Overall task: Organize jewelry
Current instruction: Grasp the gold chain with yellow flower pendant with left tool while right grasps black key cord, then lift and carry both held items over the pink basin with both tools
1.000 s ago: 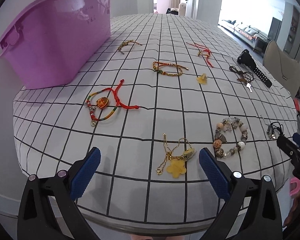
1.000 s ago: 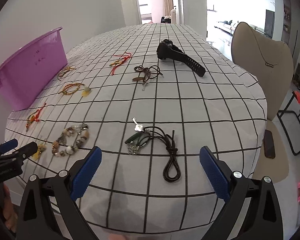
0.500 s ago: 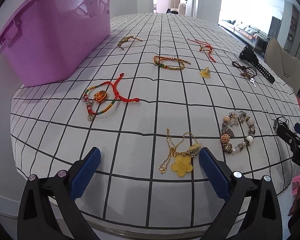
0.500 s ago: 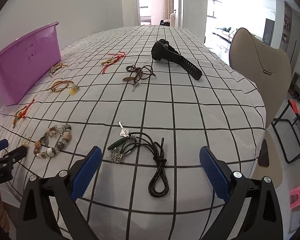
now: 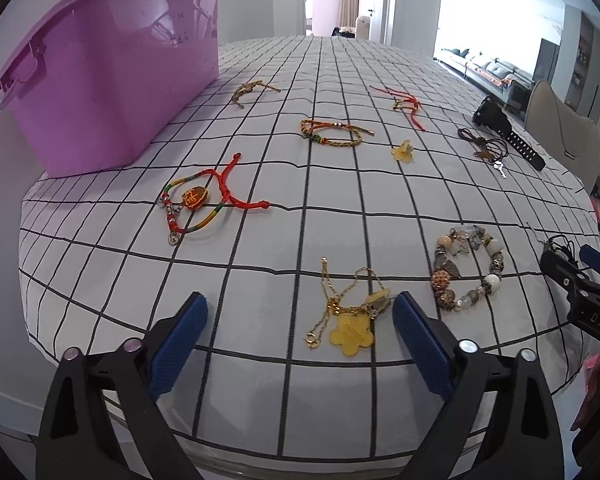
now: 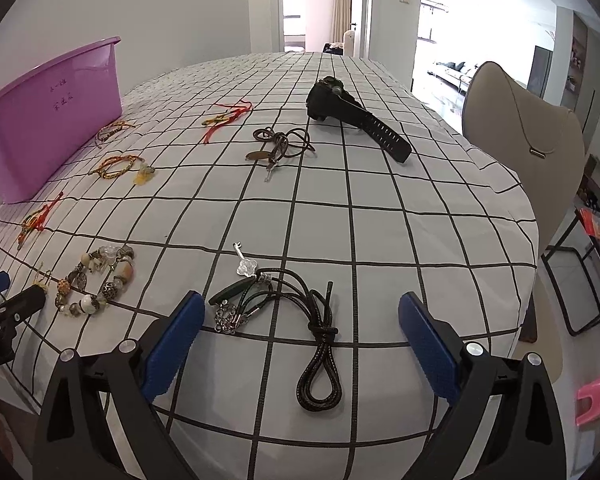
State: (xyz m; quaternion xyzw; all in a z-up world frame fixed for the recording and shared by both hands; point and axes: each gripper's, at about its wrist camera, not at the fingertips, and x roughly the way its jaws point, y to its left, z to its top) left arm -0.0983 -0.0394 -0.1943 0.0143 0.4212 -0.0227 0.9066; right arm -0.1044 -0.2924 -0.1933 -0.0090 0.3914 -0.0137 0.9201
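A gold chain with a yellow flower pendant (image 5: pixel 352 320) lies on the checked tablecloth between the fingers of my left gripper (image 5: pixel 300 304), close to the right pad. The jaws are closing and neither pad touches the chain. My right gripper (image 6: pixel 302 304) stands open over a black cord necklace (image 6: pixel 300 312) with a silver key charm, and nothing is gripped. A beaded bracelet (image 5: pixel 466 268) lies between the two grippers. A purple plastic bin (image 5: pixel 112 72) stands at the back left of the table.
More pieces are spread over the cloth: a red cord bracelet (image 5: pixel 196 200), a braided bracelet (image 5: pixel 332 134), a red string (image 6: pixel 228 116), a brown cord necklace (image 6: pixel 280 146) and a black watch (image 6: pixel 356 120). A beige chair (image 6: pixel 524 128) stands at the table's right edge.
The left jaws have narrowed slightly around the gold chain. Both views have tilted a little; the jewelry lies where it was.
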